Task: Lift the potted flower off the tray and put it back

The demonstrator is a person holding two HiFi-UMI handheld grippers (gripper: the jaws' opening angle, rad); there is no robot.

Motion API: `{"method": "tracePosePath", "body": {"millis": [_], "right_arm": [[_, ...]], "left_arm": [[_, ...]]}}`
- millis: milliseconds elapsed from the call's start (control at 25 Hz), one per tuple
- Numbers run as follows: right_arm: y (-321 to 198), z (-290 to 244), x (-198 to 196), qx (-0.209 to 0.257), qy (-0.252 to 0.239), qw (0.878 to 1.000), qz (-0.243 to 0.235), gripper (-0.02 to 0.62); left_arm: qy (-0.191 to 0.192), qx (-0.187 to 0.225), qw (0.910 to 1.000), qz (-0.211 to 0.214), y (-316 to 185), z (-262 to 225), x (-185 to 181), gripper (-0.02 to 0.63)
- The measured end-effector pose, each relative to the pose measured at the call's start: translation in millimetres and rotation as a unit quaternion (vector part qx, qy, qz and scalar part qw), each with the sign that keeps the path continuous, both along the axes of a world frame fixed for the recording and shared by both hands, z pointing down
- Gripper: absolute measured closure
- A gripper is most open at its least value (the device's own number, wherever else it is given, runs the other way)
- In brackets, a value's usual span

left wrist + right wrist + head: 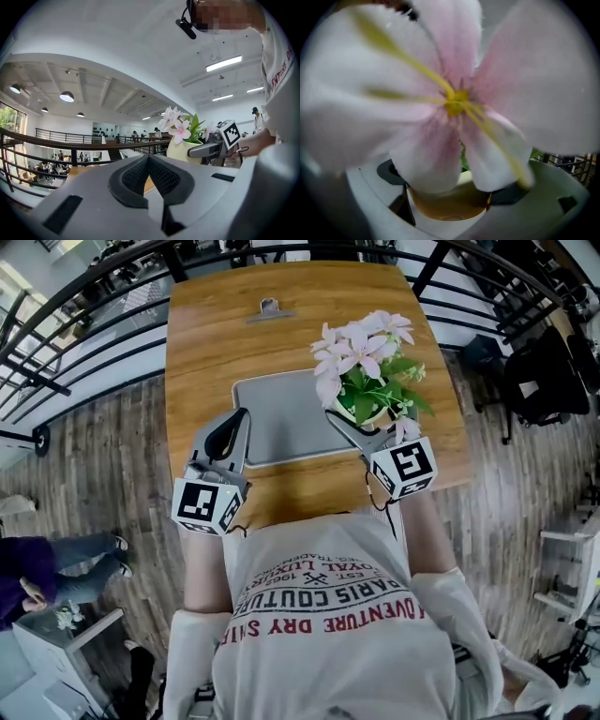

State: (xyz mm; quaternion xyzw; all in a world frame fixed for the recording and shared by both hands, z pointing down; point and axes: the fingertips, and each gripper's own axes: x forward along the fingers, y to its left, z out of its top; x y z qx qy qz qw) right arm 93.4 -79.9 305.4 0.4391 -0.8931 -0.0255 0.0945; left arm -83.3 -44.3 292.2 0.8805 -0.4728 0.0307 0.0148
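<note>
Potted flower [367,371]: pale pink blooms, green leaves, cream pot. It's standing upright w/ pot clamped btwn R gripper [366,420] jaws, blooms spreading above and ahead of them. Tray [281,418]: flat grey rectangle, lying on wood surface [281,324] just ahead of L gripper [240,418] jaws, left of R jaws.

A wooden table [206,343] is seen from above. A grey tray [281,418] is laid flat on it, nearer to the near edge. A metal clip [270,308] is placed at the middle of the far edge.
</note>
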Motion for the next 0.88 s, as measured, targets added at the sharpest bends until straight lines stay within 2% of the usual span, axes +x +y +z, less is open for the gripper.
{"method": "tracePosePath", "body": {"millis": [240, 440, 720, 880], "right_arm": [[-13.1, 24.3, 6.0, -0.025, 0.005, 0.999, -0.036, 0.1], [-13.0, 59.4, -13.7, -0.062, 0.02, 0.993, -0.097, 0.1], [-24.4, 124.7, -23.3, -0.108, 0.046, 0.974, -0.194, 0.1], [-31.0, 151.3, -61.7, -0.129, 0.058, 0.961, -0.238, 0.1]], "left_arm": [[-0.013, -0.013, 0.9997, -0.014, -9.1, 14.1, 18.9, 0.594], [-0.01, -0.03, 0.9987, -0.039, -2.0, 28.9, 13.7, 0.594], [-0.019, -0.066, 0.9932, -0.093, -5.5, 67.1, 26.5, 0.594], [-0.017, -0.078, 0.9899, -0.117, -12.9, 80.5, 0.4, 0.594]]}}
